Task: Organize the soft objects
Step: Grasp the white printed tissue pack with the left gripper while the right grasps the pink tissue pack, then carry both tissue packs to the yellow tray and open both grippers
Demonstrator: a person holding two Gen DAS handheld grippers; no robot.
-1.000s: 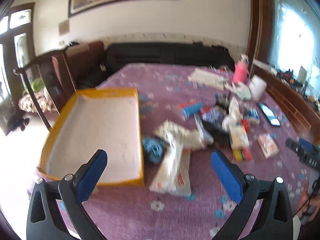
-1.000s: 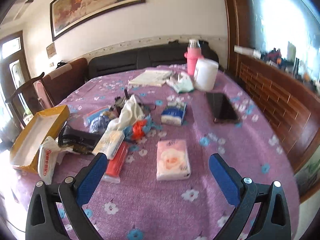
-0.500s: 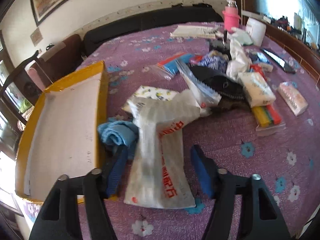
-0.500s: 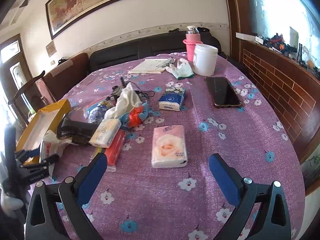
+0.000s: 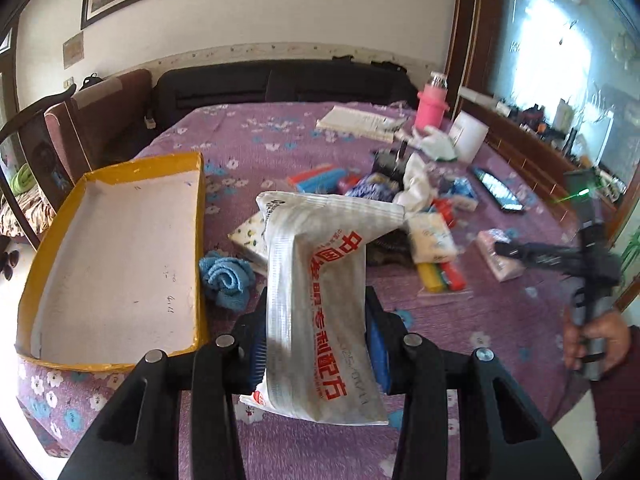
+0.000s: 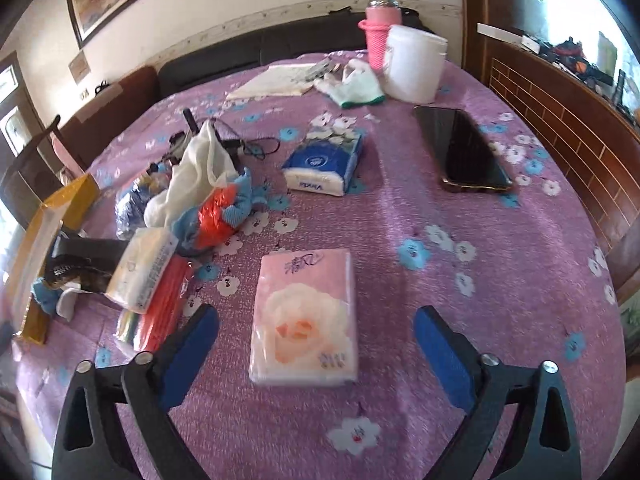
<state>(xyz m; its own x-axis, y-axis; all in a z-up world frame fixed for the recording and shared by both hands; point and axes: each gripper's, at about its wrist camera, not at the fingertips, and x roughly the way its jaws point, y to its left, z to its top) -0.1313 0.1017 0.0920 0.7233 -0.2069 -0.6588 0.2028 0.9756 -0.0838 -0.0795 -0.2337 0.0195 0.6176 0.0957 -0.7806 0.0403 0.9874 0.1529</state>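
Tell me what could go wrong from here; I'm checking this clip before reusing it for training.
The left claw is shut on the silver packet low down, so its bent top may flop, slip, or snag the rim of the yellow tray. The right claw, jaws just closing but not touching, straddles the pink tissue pack; the soft pack could crush. The red and yellow pack lies beside it and may get nudged.

A white plastic packet (image 5: 320,304) with red printing is hanging lengthwise at the centre of the left view, raised off the purple flowered cloth, its top end folded over. A pink tissue pack (image 6: 306,316) with a rose print is lying flat at the lower centre of the right view. A rolled blue cloth (image 5: 224,276) is sitting just beside the yellow tray (image 5: 108,256).
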